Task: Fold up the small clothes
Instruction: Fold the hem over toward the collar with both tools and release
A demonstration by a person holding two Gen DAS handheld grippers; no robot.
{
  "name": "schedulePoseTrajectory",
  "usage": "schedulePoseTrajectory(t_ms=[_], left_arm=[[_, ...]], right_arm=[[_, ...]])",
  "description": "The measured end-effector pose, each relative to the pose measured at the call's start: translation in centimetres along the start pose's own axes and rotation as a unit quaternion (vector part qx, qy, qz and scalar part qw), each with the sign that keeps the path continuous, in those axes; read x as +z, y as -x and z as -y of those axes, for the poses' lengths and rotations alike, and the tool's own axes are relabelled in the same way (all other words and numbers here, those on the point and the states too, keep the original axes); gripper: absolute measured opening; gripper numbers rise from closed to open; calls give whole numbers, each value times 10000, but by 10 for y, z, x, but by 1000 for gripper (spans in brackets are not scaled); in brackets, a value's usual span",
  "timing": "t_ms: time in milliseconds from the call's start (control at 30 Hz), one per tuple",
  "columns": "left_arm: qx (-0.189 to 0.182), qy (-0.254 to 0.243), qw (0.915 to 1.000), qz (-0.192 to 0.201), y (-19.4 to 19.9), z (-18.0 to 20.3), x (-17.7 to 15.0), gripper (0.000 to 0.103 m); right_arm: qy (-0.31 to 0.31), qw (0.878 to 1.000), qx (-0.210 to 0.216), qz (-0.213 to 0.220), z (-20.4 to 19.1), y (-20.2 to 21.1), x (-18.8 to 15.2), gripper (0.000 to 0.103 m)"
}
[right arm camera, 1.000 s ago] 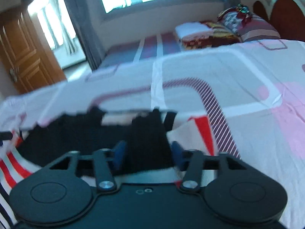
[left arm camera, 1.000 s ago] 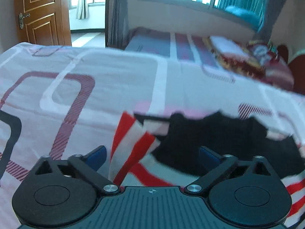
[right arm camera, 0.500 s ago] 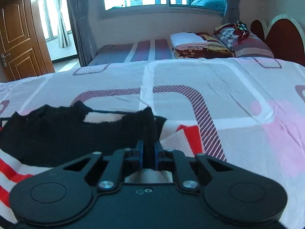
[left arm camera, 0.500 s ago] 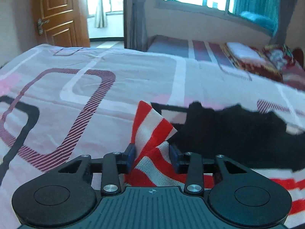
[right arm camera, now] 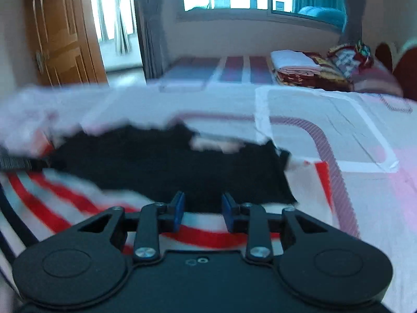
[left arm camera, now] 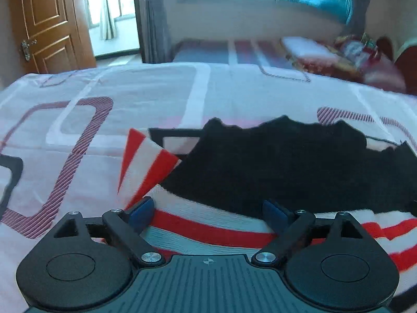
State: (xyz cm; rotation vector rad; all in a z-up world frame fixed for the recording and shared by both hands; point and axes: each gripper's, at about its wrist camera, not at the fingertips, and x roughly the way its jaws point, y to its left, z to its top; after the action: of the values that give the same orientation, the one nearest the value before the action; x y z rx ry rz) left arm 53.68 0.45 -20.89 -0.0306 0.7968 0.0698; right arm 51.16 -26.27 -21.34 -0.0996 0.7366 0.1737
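A small sweater with a black top (left arm camera: pixel 273 161) and red-and-white stripes (left arm camera: pixel 208 230) lies flat on the patterned bedsheet (left arm camera: pixel 130 91). A striped corner (left arm camera: pixel 146 161) sticks out at its left. My left gripper (left arm camera: pixel 207 212) hangs low over the striped part. Its jaws are opening wide, and the cloth lies under them with no pad pressing on it. In the right wrist view, my right gripper (right arm camera: pixel 202 211) sits at the lower edge of the black part (right arm camera: pixel 169 167). Its jaws are opening a little, and the blue pads (right arm camera: pixel 178 211) stand clear of the cloth.
The bedsheet (right arm camera: pixel 338 130) spreads wide to the left, right and beyond the sweater. Behind it stands a second bed with folded blankets (right arm camera: pixel 299 65) and pillows. A wooden door (left arm camera: pixel 49 23), grey curtains and a window fill the back of the room.
Half a second ago both grippers were shut on the sweater, the left on a striped fold, the right on the black edge. Both have let go, and the cloth lies flat.
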Motion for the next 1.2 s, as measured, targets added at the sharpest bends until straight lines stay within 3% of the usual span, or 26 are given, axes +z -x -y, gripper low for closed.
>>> schedulePoseTrajectory(t_ms=[100, 233, 367, 467, 567, 833, 900, 1000, 1100, 1200], left_arm=[[121, -309, 9994, 50, 11, 3, -7, 90], [7, 122, 9997, 215, 46, -5, -9, 90], [-336, -209, 9988, 275, 71, 14, -20, 90], [-185, -534, 9984, 97, 64, 21, -38, 90], [-280, 10, 9996, 86, 62, -6, -47, 99], [-144, 258, 9994, 174, 104, -28, -61, 99], [-105, 133, 9998, 93, 101, -30, -71, 99], [84, 27, 9998, -193, 87, -36, -88, 100], [-41, 533, 9979, -361, 83, -56, -93, 103], [51, 550, 9978, -353, 95, -56, -90, 103]], right_arm=[[160, 9994, -281, 154, 12, 2, -15, 30], [-96, 9988, -464, 92, 15, 18, -12, 32], [-429, 9983, 94, 384, -7, 45, -13, 32], [-189, 9989, 250, 337, -37, 47, -17, 31], [157, 9998, 40, 107, -54, 38, -33, 31], [-313, 9989, -326, 102, -24, 67, -53, 32], [-297, 9989, -295, 205, -29, 80, -60, 33], [-184, 9992, -365, 8, -36, 81, -77, 33], [-132, 9985, -527, -31, -30, 80, -96, 32], [-171, 9978, -619, -143, -32, 86, -94, 33]])
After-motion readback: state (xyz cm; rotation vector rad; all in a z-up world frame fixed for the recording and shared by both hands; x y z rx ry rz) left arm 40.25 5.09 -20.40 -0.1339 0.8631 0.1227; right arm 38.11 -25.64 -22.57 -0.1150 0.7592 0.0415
